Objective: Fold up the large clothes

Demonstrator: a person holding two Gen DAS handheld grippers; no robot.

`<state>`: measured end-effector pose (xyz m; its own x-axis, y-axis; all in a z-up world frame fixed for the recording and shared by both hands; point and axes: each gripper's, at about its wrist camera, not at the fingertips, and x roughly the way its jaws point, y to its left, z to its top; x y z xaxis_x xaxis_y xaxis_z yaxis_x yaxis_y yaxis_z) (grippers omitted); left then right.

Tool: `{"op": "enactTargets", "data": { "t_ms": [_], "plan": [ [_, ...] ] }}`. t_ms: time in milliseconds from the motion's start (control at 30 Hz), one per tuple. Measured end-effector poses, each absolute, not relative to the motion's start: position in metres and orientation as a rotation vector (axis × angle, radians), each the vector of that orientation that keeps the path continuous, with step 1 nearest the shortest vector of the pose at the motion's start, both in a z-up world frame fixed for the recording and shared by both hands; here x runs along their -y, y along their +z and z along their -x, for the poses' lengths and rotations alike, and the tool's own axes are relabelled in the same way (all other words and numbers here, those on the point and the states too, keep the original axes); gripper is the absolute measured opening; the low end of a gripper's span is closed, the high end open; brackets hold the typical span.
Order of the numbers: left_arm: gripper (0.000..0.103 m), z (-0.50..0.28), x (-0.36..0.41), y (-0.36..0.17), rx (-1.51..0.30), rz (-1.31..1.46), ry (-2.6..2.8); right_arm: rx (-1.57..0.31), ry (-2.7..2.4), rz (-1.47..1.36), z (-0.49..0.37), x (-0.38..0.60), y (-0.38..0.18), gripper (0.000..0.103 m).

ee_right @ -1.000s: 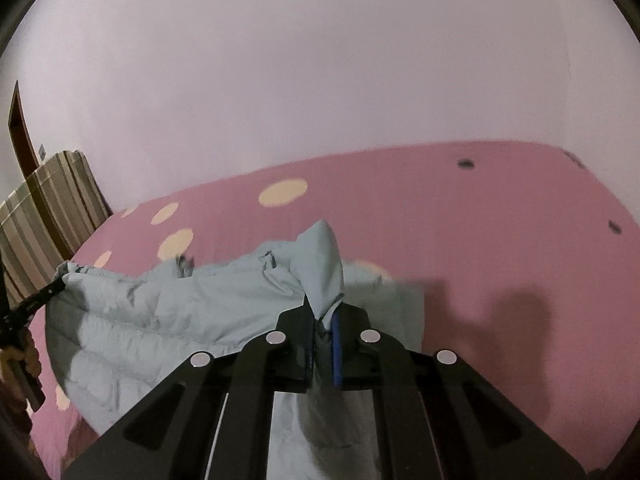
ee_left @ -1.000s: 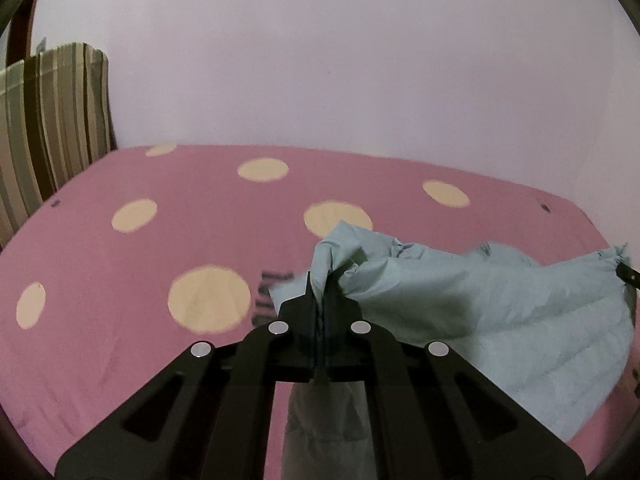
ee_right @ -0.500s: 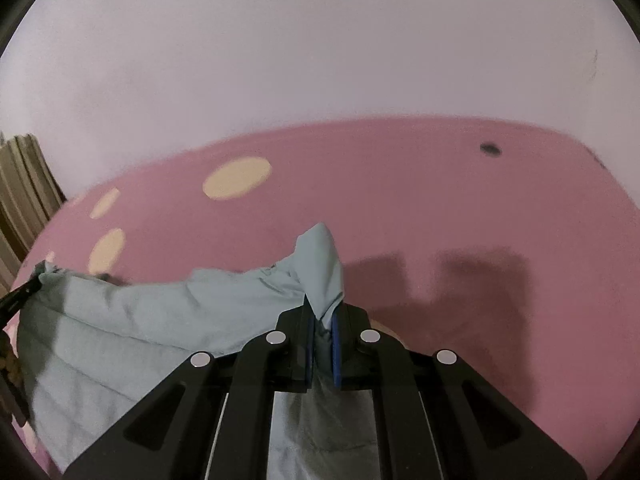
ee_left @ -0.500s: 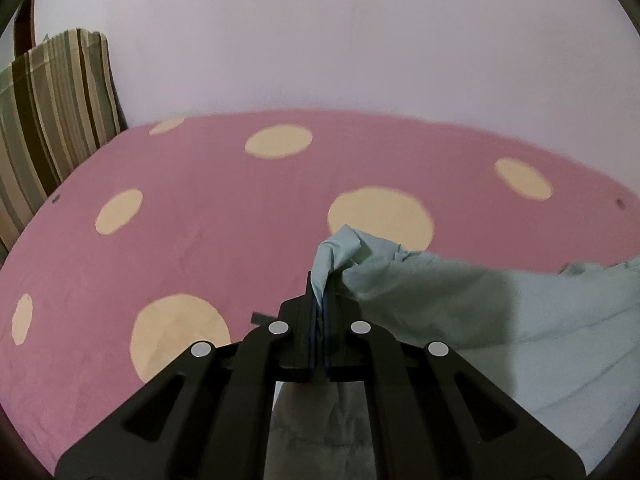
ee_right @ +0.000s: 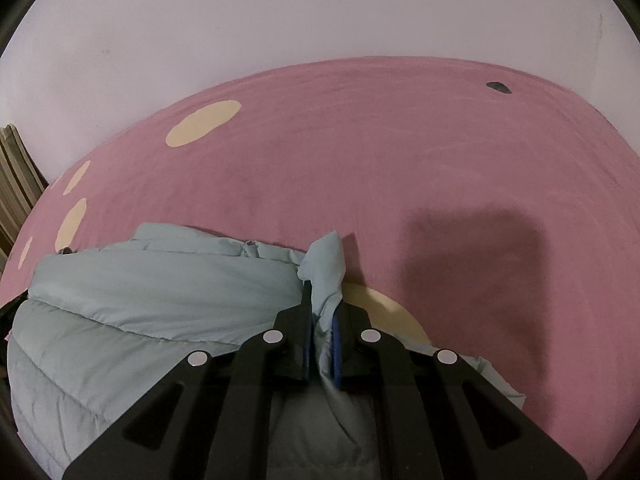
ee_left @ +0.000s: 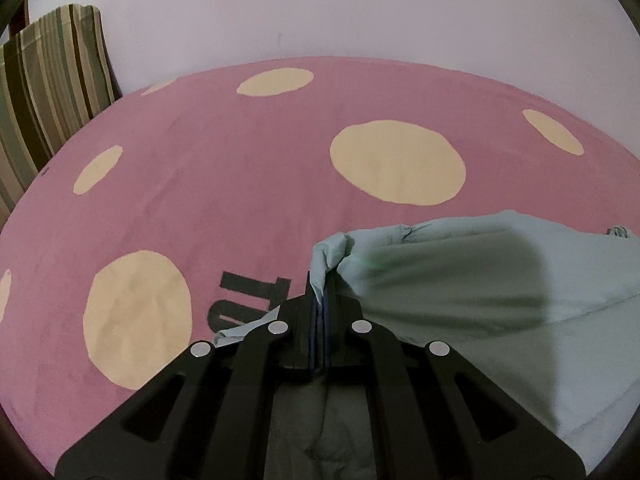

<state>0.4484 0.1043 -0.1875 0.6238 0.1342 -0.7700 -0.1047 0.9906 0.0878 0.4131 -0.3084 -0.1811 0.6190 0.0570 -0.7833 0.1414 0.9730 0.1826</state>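
Now both tools clamp pale-blue jacket (ee_left: pixel 460 280) corners over pink bedspread (ee_left: pixel 240 200)

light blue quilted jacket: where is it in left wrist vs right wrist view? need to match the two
Left wrist: the light blue jacket fills the lower right, a corner pinched in the left gripper.
Right wrist: the jacket fills the lower left, another corner pinched in the right gripper.
Shared landmark: the striped cushion at the far left edge, on the pink sheet with cream dots.
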Motion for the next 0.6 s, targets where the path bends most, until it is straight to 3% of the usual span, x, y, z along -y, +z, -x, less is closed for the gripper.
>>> {"op": "enactTargets", "data": {
  "t_ms": [100,167,200,233,267,333,600],
  "plan": [
    [0.005,-0.449,-0.104,-0.184,-0.891,-0.043,0.138,-0.919,-0.043,-0.243,-0.413,0.309,-0.180,0.010],
    [0.019,-0.448,-0.108,-0.178,-0.893,-0.030,0.143,-0.918,-0.042,-0.247,-0.415,0.308,-0.177,0.016],
    [0.039,-0.446,-0.111,-0.175,-0.889,-0.017,0.152,-0.921,-0.049,-0.247,-0.415,0.309,-0.175,0.020],
    [0.056,-0.440,-0.118,-0.166,-0.871,0.014,0.156,-0.923,-0.064,-0.246,-0.412,0.310,-0.172,0.032],
    [0.057,-0.436,-0.121,-0.161,-0.856,0.033,0.153,-0.919,-0.073,-0.247,-0.409,0.310,-0.167,0.049],
    [0.057,-0.424,-0.128,-0.145,-0.824,0.059,0.162,-0.878,-0.090,-0.264,-0.398,0.313,-0.154,0.061],
    [0.057,-0.378,-0.085,-0.101,-0.768,0.144,0.036,-0.810,-0.016,-0.236,-0.362,0.260,-0.102,0.060]
  ]
}}
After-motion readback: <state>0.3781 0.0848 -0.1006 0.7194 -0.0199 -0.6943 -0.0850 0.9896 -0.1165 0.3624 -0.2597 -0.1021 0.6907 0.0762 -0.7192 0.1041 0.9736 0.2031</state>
